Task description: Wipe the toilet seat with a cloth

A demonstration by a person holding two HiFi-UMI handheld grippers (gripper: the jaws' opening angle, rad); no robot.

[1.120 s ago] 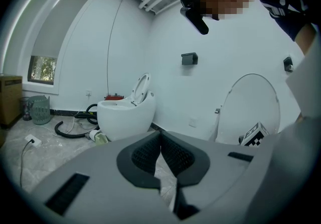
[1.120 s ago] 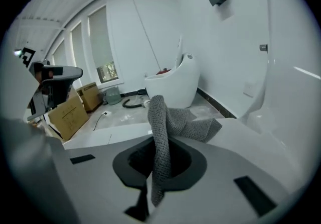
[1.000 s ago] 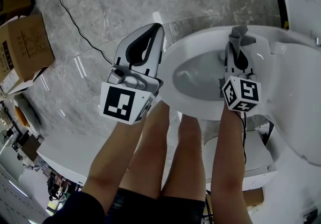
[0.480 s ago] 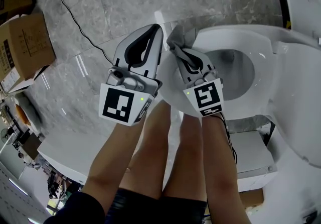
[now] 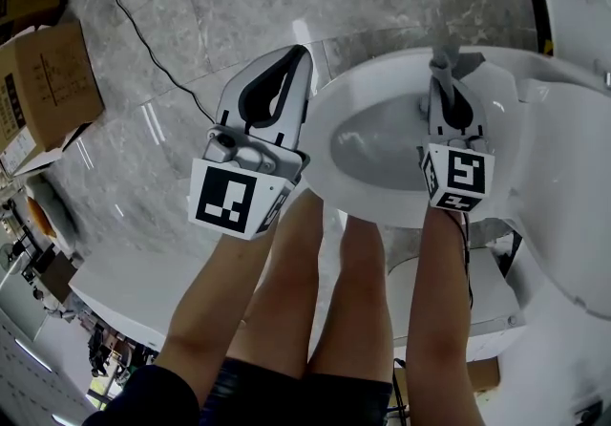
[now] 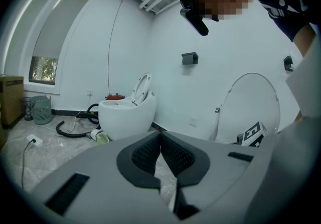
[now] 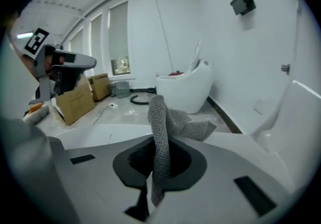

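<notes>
Floor (image 5: 220, 4): grey marbled tile is seen beneath and to the left of the toilet.
Toilet (image 5: 535, 252): a white unit is seen from above, with the lid (image 5: 573, 176) raised at the right of the head view.
Toilet seat (image 5: 382, 74): a white ring is laid down around the bowl.
Cardboard box (image 5: 48, 80): it is placed on the floor at the far left, well apart from the toilet.
Left claw (image 5: 298, 56): it is held over the floor just left of the seat. The jaws are closed against each other and nothing is held between them (confirmed in the left gripper view (image 6: 161, 140)).
Right claw (image 5: 444, 80): it is extended across the bowl to the far rim of the seat, and its jaws are clamped on the cloth.
Cloth (image 7: 165, 122): grey knit fabric is pinched between the right claw's pads. Its free end is folded out beyond the tips at the seat's far rim (image 5: 447, 59). Contact with the seat cannot be confirmed.
Cable (image 5: 143, 47): a black lead is run across the floor from a white socket.
</notes>
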